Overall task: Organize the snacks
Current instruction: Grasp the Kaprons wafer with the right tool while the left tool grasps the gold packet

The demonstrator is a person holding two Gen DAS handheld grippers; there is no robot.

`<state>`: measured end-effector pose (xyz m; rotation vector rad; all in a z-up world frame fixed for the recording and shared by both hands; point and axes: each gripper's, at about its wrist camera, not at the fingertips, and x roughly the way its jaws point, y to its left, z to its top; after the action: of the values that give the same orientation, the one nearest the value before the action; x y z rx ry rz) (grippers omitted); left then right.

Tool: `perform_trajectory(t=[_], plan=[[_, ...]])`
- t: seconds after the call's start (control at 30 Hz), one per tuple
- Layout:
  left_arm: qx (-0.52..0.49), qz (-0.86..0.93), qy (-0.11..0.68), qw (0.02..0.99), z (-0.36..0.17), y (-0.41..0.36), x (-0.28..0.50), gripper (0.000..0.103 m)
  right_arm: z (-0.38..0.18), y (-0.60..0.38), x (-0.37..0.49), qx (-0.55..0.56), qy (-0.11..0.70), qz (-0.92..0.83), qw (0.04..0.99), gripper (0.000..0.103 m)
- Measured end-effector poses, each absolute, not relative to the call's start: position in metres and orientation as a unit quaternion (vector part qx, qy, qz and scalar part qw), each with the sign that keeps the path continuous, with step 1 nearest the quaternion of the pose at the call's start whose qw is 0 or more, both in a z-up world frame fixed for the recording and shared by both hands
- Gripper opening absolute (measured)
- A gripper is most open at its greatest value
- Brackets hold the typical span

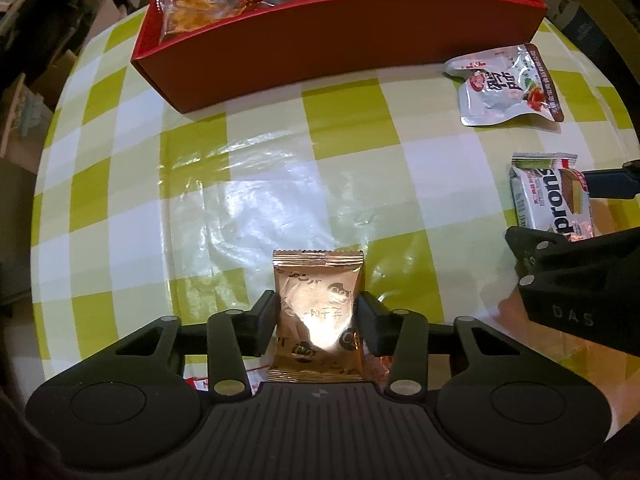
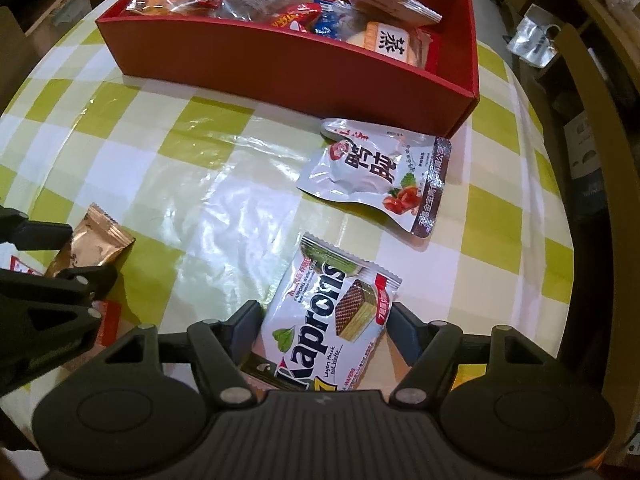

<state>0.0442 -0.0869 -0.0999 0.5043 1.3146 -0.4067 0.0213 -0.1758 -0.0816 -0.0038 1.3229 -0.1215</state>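
Observation:
My left gripper [image 1: 317, 312] is shut on a gold snack packet [image 1: 318, 320], its fingers pressed against both sides, just above the checkered table. The packet also shows in the right wrist view [image 2: 94, 246]. My right gripper [image 2: 322, 320] has its fingers touching both edges of a white Kaprons wafer pack [image 2: 328, 316], which lies on the table; it also shows in the left wrist view [image 1: 550, 196]. A red box [image 1: 340, 40] with several snacks inside stands at the far side of the table, and shows in the right wrist view [image 2: 280, 68].
A silver-white pouch [image 2: 376, 176] lies between the wafer pack and the red box, also in the left wrist view [image 1: 506, 86]. Red-and-white wrappers [image 2: 108, 320] lie under the left gripper. A wooden chair back [image 2: 592, 160] stands right of the table. Green-white checkered tablecloth [image 1: 200, 180].

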Motion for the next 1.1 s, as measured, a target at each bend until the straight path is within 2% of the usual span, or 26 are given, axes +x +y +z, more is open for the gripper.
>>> perform_trajectory(t=[0.43, 1.1], plan=[[0.251, -0.165, 0.574, 0.762, -0.090, -0.090, 0.039, 0.049, -0.069, -0.174, 0.020, -0.021, 0.597, -0.067, 0.799, 0.076], [0.230, -0.154, 0.548, 0.789, -0.068, -0.086, 0.055, 0.049, -0.038, -0.183, 0.028, 0.000, 0.556, -0.067, 0.828, 0.076]])
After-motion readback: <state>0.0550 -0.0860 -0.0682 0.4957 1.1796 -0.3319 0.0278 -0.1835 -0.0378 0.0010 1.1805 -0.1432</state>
